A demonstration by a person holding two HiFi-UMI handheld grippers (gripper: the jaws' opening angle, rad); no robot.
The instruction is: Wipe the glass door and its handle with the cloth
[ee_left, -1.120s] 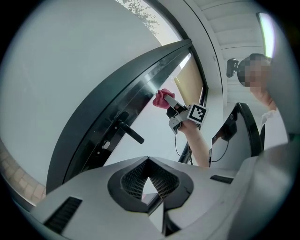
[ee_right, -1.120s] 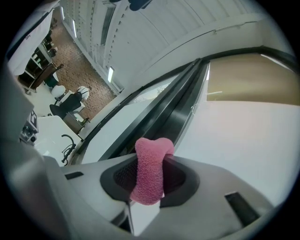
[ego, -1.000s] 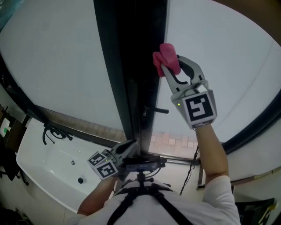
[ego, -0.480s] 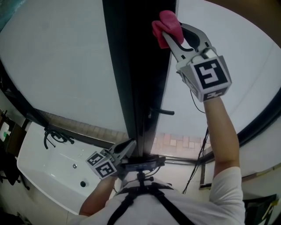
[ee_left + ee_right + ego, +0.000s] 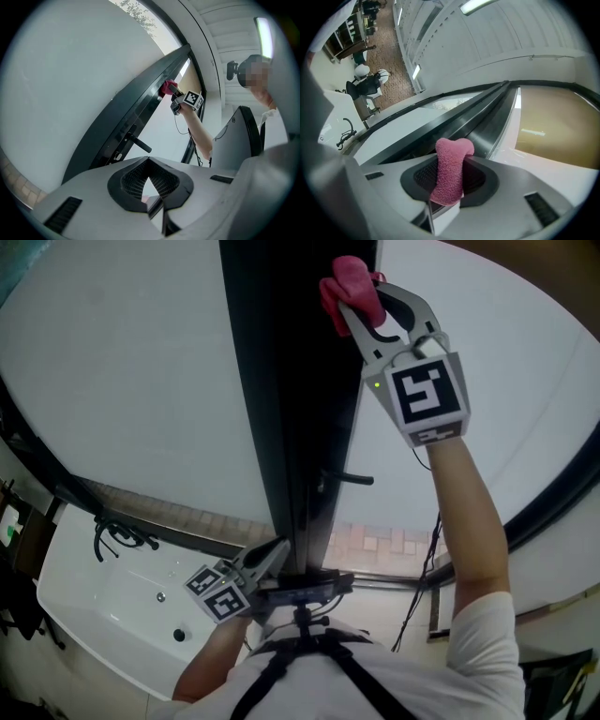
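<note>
Higher now, your right tongs (image 5: 345, 310) clamp the fluffy pink cloth (image 5: 347, 279), wiping the dark door frame (image 5: 281, 381); left tongs (image 5: 279, 551) closed, empty; black lever handle (image 5: 352, 478) next.

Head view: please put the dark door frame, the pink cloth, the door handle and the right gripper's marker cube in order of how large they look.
1. dark door frame, by far the largest.
2. marker cube, though it seems nearer the camera than the cloth.
3. pink cloth, partly hidden by the jaws.
4. door handle, the smallest.

High up: cloth (image 5: 343, 277) in right gripper (image 5: 359, 296), against door frame (image 5: 281, 381); handle (image 5: 349, 478) below; left gripper (image 5: 277, 554) low beside frame.
</note>
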